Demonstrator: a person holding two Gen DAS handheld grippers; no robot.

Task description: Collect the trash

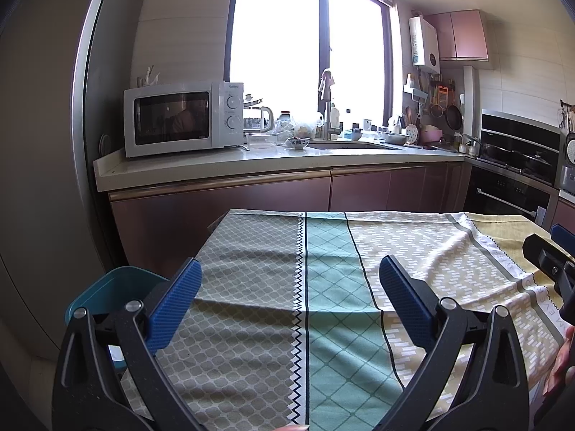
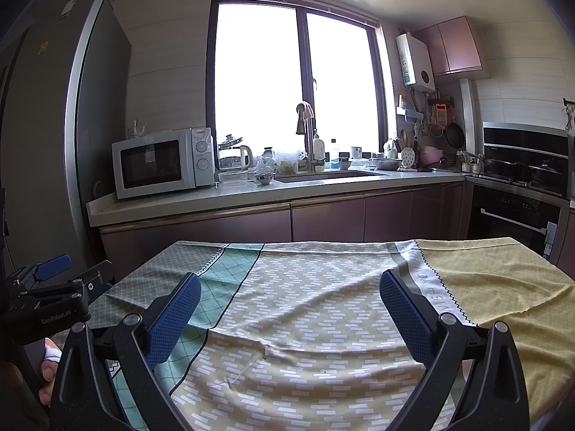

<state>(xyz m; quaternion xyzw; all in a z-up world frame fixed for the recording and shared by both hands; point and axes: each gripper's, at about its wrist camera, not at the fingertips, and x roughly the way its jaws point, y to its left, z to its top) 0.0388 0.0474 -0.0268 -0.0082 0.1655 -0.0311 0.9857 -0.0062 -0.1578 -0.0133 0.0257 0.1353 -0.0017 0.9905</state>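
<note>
Both your left tongs (image 1: 289,280) & right tongs (image 2: 289,296) hang wide open, holding nothing, over the cloth-covered surface (image 1: 323,251). No trash in sight, so can't tell its feel or where to grab.

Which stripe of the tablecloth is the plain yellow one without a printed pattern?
The far right panel of the tablecloth, beyond the white lettered band. The grey, teal and dash-printed panels all carry patterns.

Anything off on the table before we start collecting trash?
Nothing spilled or damaged. The tablecloth is rumpled, with creases near its front edge. No trash shows on it; both the left hand-held gripper and right hand-held gripper are open and empty.
</note>
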